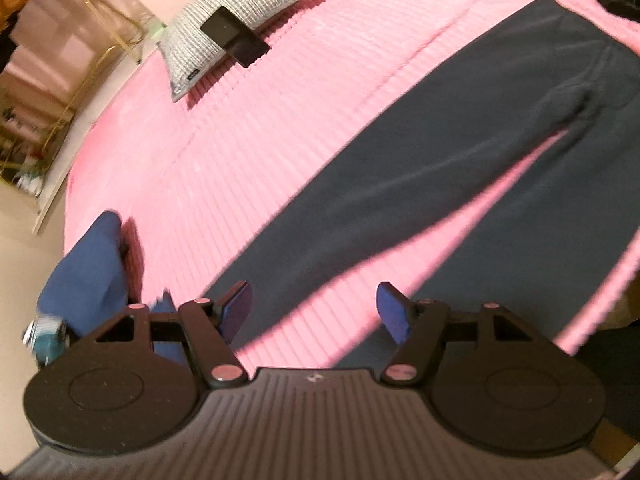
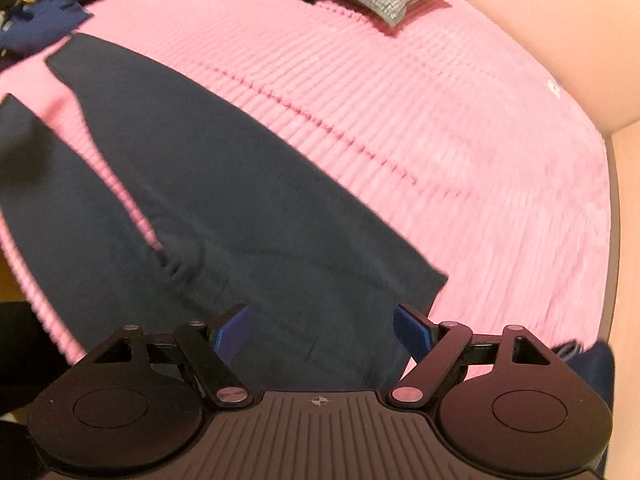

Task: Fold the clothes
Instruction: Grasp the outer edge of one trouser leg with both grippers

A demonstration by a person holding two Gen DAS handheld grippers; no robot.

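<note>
A pair of dark navy trousers lies flat on a pink ribbed bedspread, its two legs spread apart. In the left wrist view my left gripper hangs open over the leg ends, with bedspread showing between its blue pads and nothing held. In the right wrist view the same trousers run from the waist near the camera to the cuffs at the upper left. My right gripper stands open above the waistband end, its right pad close to the waist corner, holding nothing.
A grey knitted pillow with a black phone-like slab on it lies at the far side of the bed. A blue garment sits at the bed's left edge; more blue clothes lie beyond the cuffs. Floor and gold-framed furniture stand off the bed.
</note>
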